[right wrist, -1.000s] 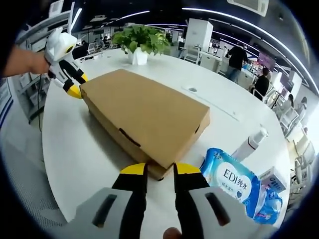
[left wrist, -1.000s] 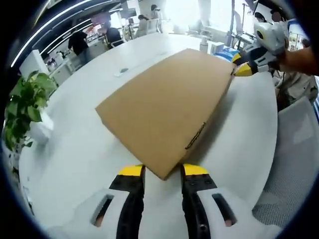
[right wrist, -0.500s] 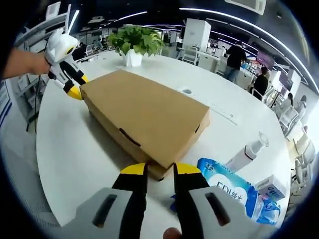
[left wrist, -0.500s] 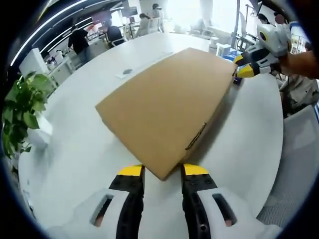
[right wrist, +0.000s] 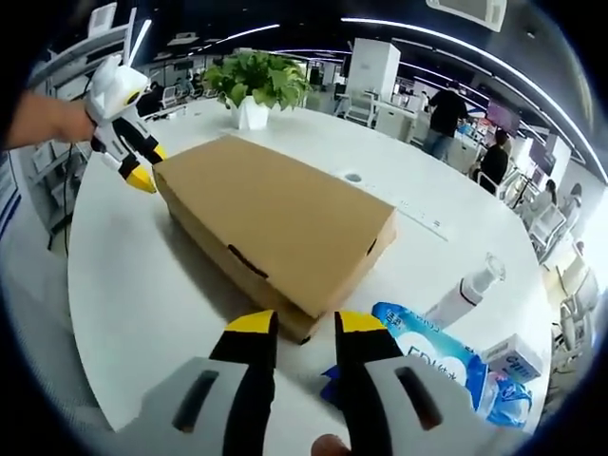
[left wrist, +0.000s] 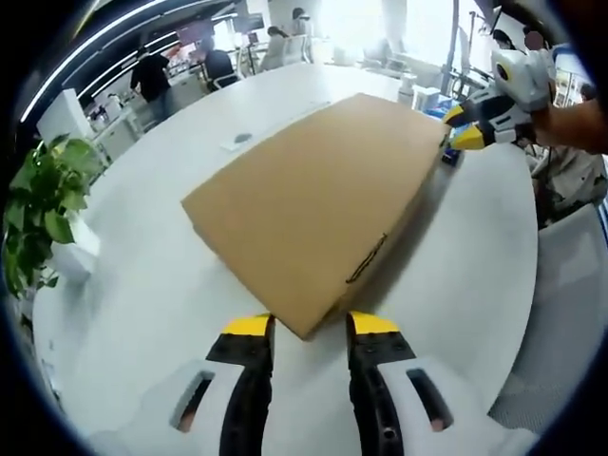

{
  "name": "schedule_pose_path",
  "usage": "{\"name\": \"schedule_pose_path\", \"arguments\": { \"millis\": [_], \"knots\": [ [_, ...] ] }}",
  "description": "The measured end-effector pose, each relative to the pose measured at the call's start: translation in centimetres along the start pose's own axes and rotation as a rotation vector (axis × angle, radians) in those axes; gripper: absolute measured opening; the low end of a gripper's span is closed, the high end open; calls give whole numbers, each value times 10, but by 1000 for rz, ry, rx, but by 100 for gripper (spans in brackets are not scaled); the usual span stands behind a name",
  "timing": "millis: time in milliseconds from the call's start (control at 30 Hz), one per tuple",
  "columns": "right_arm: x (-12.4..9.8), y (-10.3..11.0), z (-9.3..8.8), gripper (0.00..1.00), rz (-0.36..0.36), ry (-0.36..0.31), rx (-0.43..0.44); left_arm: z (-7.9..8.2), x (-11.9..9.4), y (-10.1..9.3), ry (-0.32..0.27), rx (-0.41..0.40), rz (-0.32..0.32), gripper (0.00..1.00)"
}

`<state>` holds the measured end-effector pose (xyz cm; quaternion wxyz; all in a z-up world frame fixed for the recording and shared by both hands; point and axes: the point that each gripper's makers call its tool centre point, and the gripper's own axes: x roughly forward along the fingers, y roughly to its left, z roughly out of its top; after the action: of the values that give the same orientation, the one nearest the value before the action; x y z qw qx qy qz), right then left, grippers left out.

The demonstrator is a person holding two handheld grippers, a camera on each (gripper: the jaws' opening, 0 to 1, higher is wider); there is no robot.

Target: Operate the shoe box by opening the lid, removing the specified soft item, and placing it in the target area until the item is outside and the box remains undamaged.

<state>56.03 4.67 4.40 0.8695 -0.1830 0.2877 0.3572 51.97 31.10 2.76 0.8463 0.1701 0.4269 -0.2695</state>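
Box closed on the white table, one gripper at each end corner.
My left gripper and right gripper each stand narrowly open at 6 o'clock, a box corner between the yellow tips; wipes pack lies at 4 o'clock.

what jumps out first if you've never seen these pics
The big closed cardboard shoe box lies flat in the middle of the round white table, with a gripper at each of two opposite corners: the left gripper and the right gripper. A blue wipes pack lies right of the box, and a potted plant stands behind it.
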Motion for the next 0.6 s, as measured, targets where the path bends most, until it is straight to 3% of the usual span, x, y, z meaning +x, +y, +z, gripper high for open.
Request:
{"name": "schedule_pose_path", "arguments": {
  "millis": [200, 300, 600],
  "knots": [
    [-16, -3, 12, 34, -30, -39, -7, 10, -20, -5, -65, -23, 12, 37],
    [-22, -5, 15, 46, -45, -56, 16, 14, -33, -9, -105, -26, 22, 45],
    [-54, -6, 8, 64, -107, -64, 42, 7, -60, -13, -148, -39, 45, 57]
  ]
}}
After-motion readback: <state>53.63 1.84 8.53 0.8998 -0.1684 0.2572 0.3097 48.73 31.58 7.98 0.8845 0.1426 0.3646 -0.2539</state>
